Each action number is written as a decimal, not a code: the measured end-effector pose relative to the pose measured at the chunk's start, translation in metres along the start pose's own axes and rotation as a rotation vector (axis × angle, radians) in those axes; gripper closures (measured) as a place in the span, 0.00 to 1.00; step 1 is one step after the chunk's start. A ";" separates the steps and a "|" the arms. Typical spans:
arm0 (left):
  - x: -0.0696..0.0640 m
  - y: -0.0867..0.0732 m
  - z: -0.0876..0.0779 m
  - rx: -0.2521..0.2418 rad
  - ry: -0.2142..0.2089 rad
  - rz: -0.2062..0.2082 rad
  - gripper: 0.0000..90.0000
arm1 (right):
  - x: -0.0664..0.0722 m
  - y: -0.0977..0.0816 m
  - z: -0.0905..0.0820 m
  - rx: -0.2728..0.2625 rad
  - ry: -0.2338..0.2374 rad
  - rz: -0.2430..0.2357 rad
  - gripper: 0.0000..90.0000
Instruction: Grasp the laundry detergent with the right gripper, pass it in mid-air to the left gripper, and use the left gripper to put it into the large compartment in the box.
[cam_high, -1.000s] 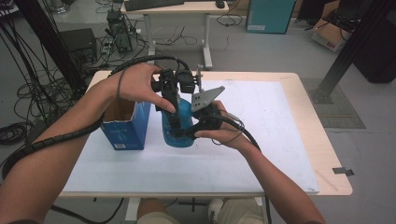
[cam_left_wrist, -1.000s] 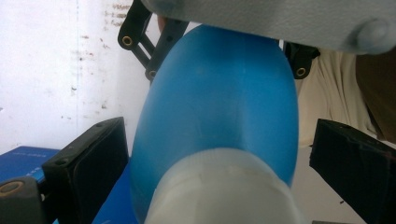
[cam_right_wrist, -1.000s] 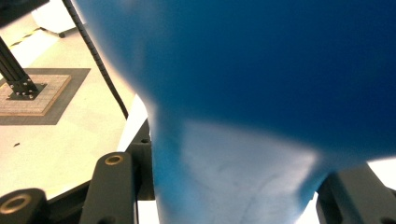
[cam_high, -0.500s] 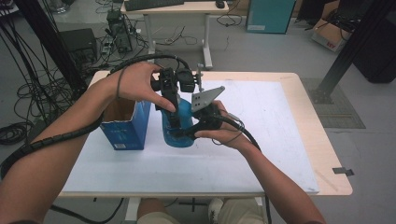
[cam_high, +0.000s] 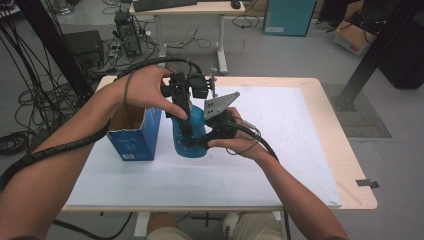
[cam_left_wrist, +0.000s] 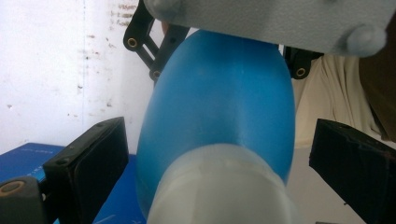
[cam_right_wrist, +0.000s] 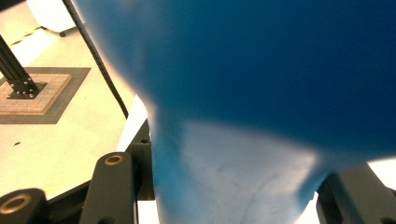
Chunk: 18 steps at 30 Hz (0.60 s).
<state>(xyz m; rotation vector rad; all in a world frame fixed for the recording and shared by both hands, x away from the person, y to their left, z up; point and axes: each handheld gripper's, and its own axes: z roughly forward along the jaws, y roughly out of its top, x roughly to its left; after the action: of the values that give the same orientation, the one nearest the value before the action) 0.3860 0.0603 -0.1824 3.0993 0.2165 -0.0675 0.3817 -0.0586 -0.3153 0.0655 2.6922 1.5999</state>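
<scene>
One blue bottle (cam_high: 192, 131): looked light, slick plastic. Right gripper (cam_high: 192, 143) clenched its base; left gripper (cam_left_wrist: 219, 163) jaws stood released around its pale cap (cam_left_wrist: 219, 186).

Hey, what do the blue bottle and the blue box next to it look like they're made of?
Blue bottle: probably plastic, smooth and slightly translucent with a soft sheen, and a faint moulded seam; its pale end looks frosted. Blue box: likely printed cardboard, brown and matte inside its open top, glossy blue outside.

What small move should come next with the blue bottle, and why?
Probably close the left tool on the bottle's white cap: the right tool already clamps the blue bottle low, while the left jaws stand apart beside the cap.
</scene>
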 end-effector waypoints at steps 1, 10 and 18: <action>0.000 0.000 0.000 0.007 0.008 0.003 0.06 | 0.000 0.000 0.000 0.001 -0.001 0.003 0.49; -0.001 0.000 -0.002 0.004 0.016 0.001 0.06 | -0.001 0.000 -0.001 0.002 -0.010 -0.018 0.49; -0.001 0.000 -0.001 -0.013 0.017 0.003 0.06 | -0.001 0.000 -0.001 0.004 -0.010 -0.017 0.49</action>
<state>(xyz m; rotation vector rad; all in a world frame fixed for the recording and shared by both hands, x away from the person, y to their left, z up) 0.3851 0.0604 -0.1811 3.0883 0.2117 -0.0402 0.3828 -0.0599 -0.3146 0.0494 2.6812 1.5856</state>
